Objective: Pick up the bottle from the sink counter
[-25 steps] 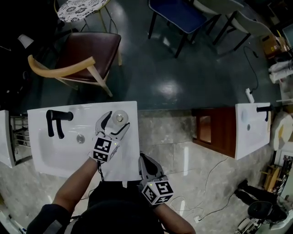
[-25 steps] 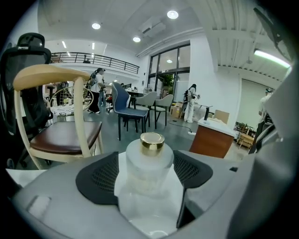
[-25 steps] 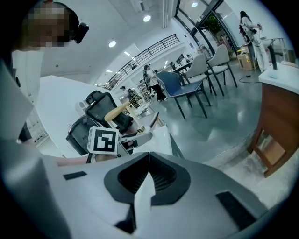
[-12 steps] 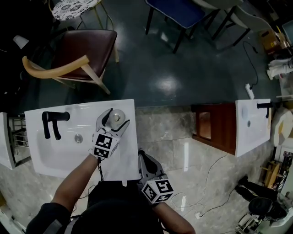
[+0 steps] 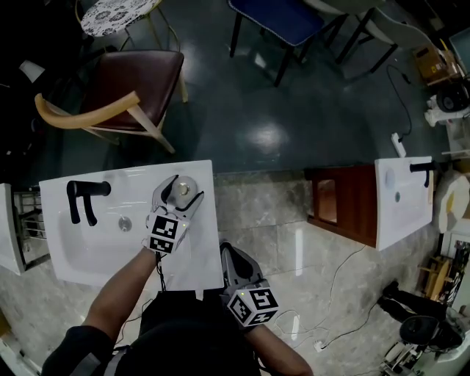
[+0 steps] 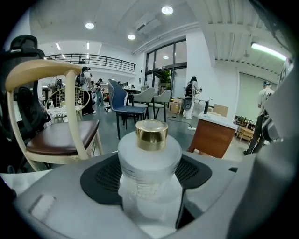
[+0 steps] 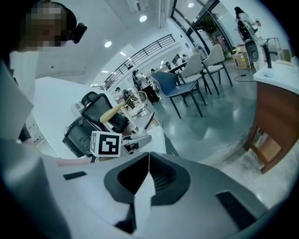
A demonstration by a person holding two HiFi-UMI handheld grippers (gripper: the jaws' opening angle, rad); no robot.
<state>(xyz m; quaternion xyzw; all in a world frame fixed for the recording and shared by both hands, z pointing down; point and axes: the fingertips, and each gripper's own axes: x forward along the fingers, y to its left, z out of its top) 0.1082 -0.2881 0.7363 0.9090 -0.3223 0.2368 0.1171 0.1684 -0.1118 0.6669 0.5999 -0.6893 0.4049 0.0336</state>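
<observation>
A frosted white bottle (image 5: 186,185) with a gold cap stands on the back right corner of the white sink counter (image 5: 202,250) in the head view. My left gripper (image 5: 183,189) reaches over the counter, its two jaws pressed against the bottle's sides. In the left gripper view the bottle (image 6: 149,163) stands upright and fills the gap between the dark pads (image 6: 100,175) of the left gripper (image 6: 149,189). My right gripper (image 5: 230,255) hangs just off the counter's right front corner, shut and holding nothing. In its own view the right gripper (image 7: 148,163) has its pads meeting in a line.
A black faucet (image 5: 84,197) and a drain (image 5: 125,224) sit at the basin's left. Beyond the counter stand a brown-seated wooden chair (image 5: 117,95) and a blue chair (image 5: 279,18). A wooden cabinet (image 5: 341,209) and a second white sink (image 5: 400,198) are to the right.
The left gripper's jaws have narrowed from a wide gap around the bottle to touching its sides. The right gripper has stayed where it was.
</observation>
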